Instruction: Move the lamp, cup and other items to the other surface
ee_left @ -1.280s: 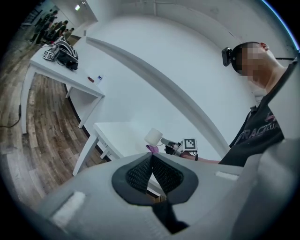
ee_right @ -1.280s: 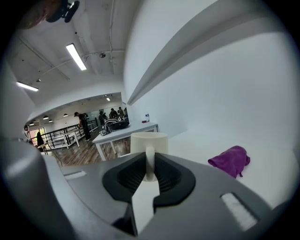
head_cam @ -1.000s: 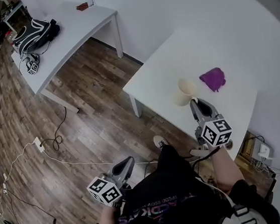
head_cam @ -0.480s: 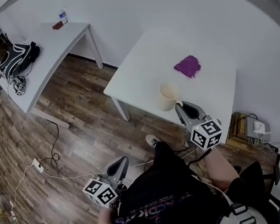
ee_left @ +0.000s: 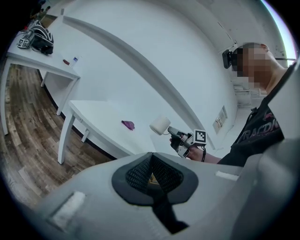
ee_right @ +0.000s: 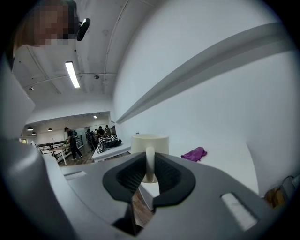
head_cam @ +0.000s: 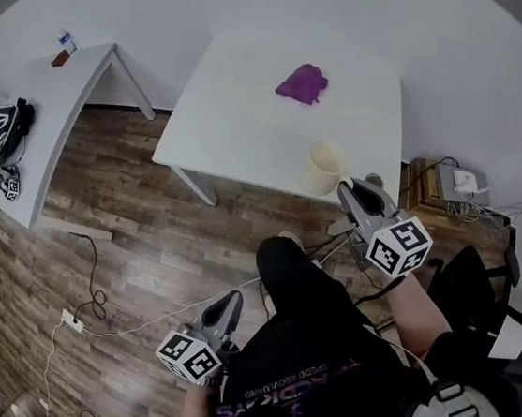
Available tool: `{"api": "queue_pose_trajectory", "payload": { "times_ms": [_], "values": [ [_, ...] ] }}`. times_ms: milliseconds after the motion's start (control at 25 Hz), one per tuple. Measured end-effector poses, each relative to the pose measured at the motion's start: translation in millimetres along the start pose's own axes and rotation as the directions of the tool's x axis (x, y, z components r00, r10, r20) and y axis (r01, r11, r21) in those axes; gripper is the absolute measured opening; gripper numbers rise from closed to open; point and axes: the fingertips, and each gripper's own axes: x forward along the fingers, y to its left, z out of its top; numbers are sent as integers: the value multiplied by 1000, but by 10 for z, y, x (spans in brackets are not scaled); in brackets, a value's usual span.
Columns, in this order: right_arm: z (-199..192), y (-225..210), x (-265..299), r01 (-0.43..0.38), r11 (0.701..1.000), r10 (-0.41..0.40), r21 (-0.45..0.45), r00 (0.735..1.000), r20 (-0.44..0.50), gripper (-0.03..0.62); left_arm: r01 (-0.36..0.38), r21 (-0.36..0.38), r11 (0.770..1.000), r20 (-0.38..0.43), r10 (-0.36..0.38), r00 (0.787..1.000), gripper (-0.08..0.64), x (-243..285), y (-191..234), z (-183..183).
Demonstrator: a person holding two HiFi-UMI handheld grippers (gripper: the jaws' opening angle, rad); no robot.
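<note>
Jaws of right gripper [ee_right: 149,172] clamp the cup [ee_right: 150,142] by its handle.

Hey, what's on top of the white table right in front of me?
A purple cloth lies on the table. The cup hangs over its near edge, held by the handle in the right claw, apparently lifted clear. The patch beneath the cup is covered.

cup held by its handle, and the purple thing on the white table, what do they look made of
Cup: probably ceramic with a matte cream glaze, going by its thick opaque wall and chunky loop handle. Plastic cannot be ruled out.
Purple thing: soft cloth with a matte finish. It lies crumpled in loose folds.
</note>
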Motion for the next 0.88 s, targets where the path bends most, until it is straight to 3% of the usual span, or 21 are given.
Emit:
{"api": "queue_pose_trajectory", "payload": {
  "times_ms": [240, 480, 600, 720, 880],
  "values": [
    [18, -274, -498, 95, 995, -96, 15, 995, 28, 54, 118, 35, 992, -87, -115, 990, -2, 394, -246, -112],
    [112, -527, -1173, 198, 980, -200, 29, 976, 85, 54, 253, 59, 966, -193, -238, 952, -2, 899, -623, -210],
    [164, -646, -1630, 239, 970, -243, 48, 963, 119, 54, 331, 64, 941, -255, -305, 917, -2, 1219, -942, -392],
    [175, -803, -2136, 282, 957, -289, 65, 946, 145, 54, 419, 79, 904, -325, -374, 868, -2, 1546, -1356, -633],
    [93, -1010, -2814, 343, 937, -350, 67, 925, 148, 54, 472, 81, 878, -418, -400, 816, -2, 1832, -1901, -960]
  ]
}}
